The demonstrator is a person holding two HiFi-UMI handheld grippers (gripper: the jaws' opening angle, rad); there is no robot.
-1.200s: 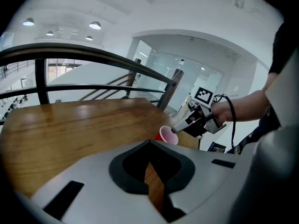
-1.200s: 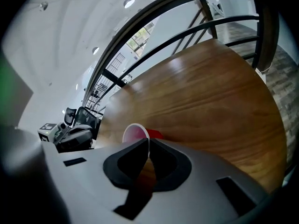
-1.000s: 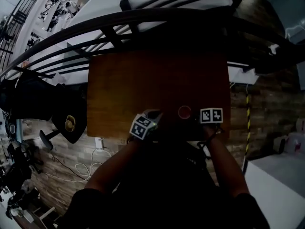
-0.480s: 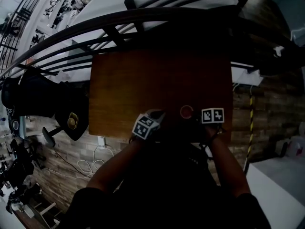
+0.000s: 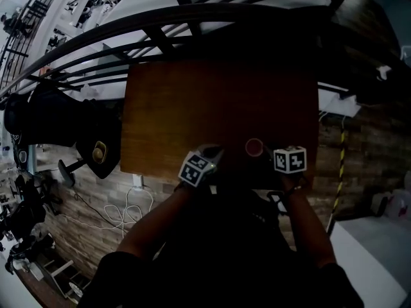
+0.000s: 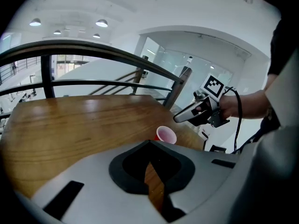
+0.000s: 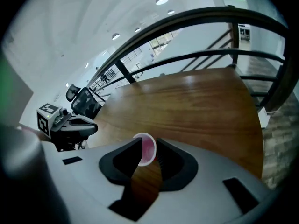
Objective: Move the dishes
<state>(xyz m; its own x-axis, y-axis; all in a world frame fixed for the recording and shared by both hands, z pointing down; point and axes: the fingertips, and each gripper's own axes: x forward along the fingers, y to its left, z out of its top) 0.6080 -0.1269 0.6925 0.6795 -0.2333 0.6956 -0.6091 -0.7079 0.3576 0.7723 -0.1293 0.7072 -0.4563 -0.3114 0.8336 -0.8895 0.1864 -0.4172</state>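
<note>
Left tongs [image 6: 150, 158] were clenched in my hand, the jaws drawn together at the tips so that only a thin sliver of wood showed behind them. Nothing was between them. They hung over the near edge of the table [image 5: 212, 101], pointed down and away from me.

My right tongs [image 7: 147, 145] were released. Their jaws had just been opening and stood wide apart, with bare wood showing down the gap. The cup [image 6: 166, 135] stood upright on the table just past those jaw tips. It was red outside and pale pink inside, with a white rim. In the right gripper view its mouth showed in the gap, partly behind one jaw, but neither pad pressed on it. In the left gripper view the right tongs hung above and to one side of the cup, clear of it. In the head view the cup sat near the table's near edge, between the two tongs and closer to the right one.

The tabletop was brown wood with a dull shine. A dark curved railing [image 5: 192, 24] ran along the far side of the table, and my dark sleeves [image 5: 225, 249] filled the bottom of the head view.
</note>
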